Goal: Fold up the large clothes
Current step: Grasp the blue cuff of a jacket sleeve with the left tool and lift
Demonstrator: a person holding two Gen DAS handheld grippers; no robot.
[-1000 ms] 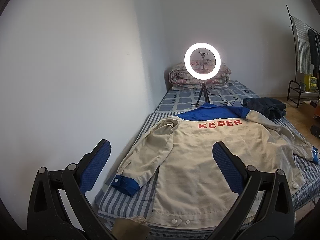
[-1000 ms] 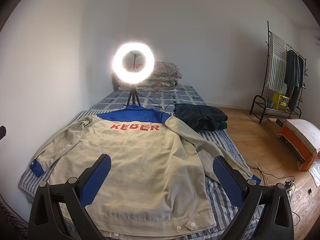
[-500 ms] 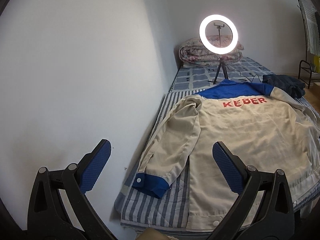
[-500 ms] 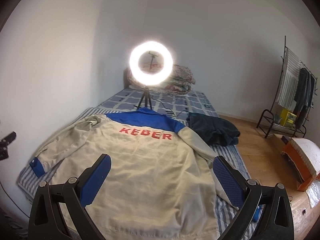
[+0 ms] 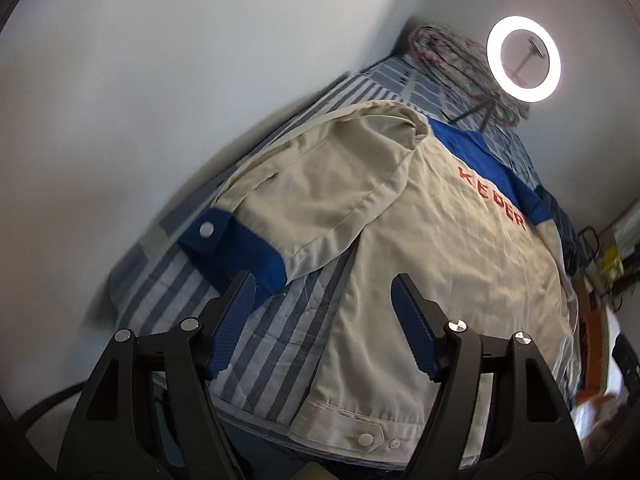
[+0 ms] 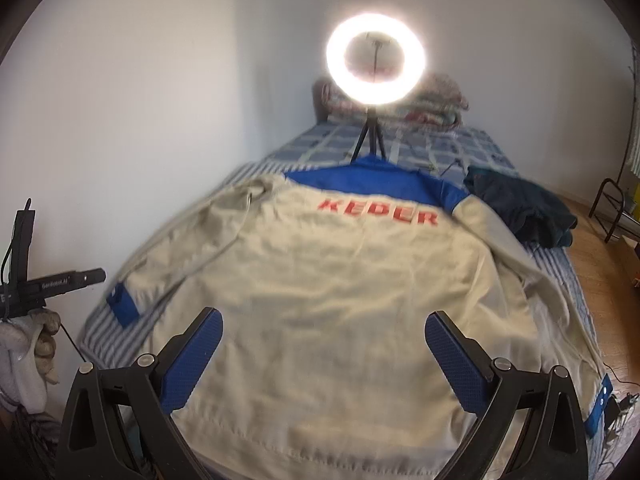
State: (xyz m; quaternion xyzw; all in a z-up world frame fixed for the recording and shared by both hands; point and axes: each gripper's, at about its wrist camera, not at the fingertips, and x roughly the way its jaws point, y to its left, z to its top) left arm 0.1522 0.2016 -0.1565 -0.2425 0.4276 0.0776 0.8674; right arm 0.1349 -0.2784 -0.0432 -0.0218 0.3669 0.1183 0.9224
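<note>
A beige work jacket [image 5: 440,264] with a blue collar and red "KEBER" lettering lies back-up on the striped bed; it also shows in the right wrist view [image 6: 344,292]. Its left sleeve ends in a blue cuff [image 5: 236,248] with a snap. My left gripper [image 5: 324,292] is open and empty, tilted, just short of that cuff. My right gripper [image 6: 320,328] is open and empty above the jacket's lower back. The right sleeve's blue cuff [image 6: 598,412] hangs at the bed's right edge. The left cuff [image 6: 122,304] lies at the bed's left side.
A lit ring light [image 6: 376,66] on a tripod stands behind the collar. Folded quilts [image 6: 436,100] lie at the bed's head, a dark garment [image 6: 524,204] at the right. A white wall [image 5: 160,80] runs along the left. The gloved left hand [image 6: 24,344] shows at the left.
My left gripper has swung down and close to the left cuff and tilted. My right gripper has moved lower and closer over the jacket's back. The jacket has not moved.
</note>
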